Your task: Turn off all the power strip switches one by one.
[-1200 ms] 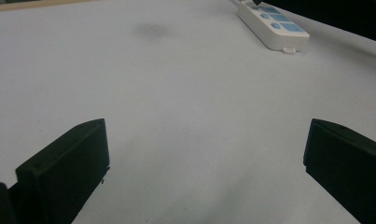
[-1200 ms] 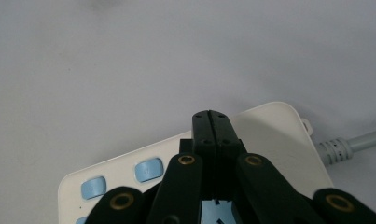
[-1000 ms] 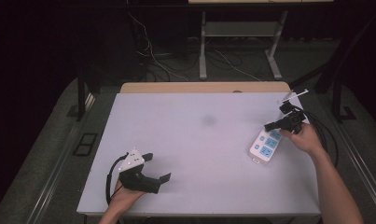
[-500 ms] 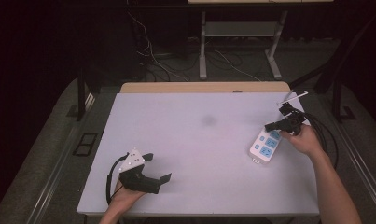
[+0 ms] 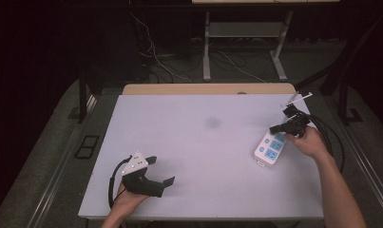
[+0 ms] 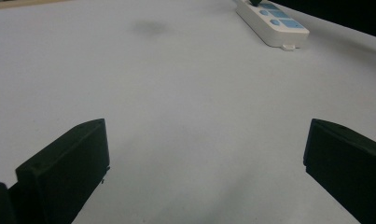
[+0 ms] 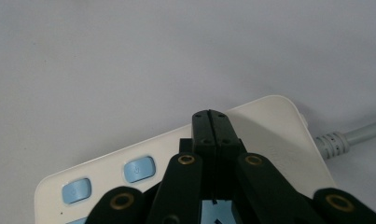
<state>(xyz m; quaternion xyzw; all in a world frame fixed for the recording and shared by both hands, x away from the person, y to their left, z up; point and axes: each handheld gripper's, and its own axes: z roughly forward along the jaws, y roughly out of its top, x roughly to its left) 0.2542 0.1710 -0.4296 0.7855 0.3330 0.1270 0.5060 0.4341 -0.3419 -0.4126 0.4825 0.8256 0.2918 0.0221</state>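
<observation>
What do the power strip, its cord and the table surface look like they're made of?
Power strip: smooth, slightly glossy white plastic, judging by its moulded rounded corners, with blue buttons. Cord: grey, likely rubbery sheath with a ribbed strain relief. Table surface: matte pale sheet, perhaps laminate; it shows no glare.

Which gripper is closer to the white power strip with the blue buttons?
The right gripper. Its closed jaws are right over the cord end of the power strip. The left gripper sits open at the table's near left corner, far across from it.
</observation>
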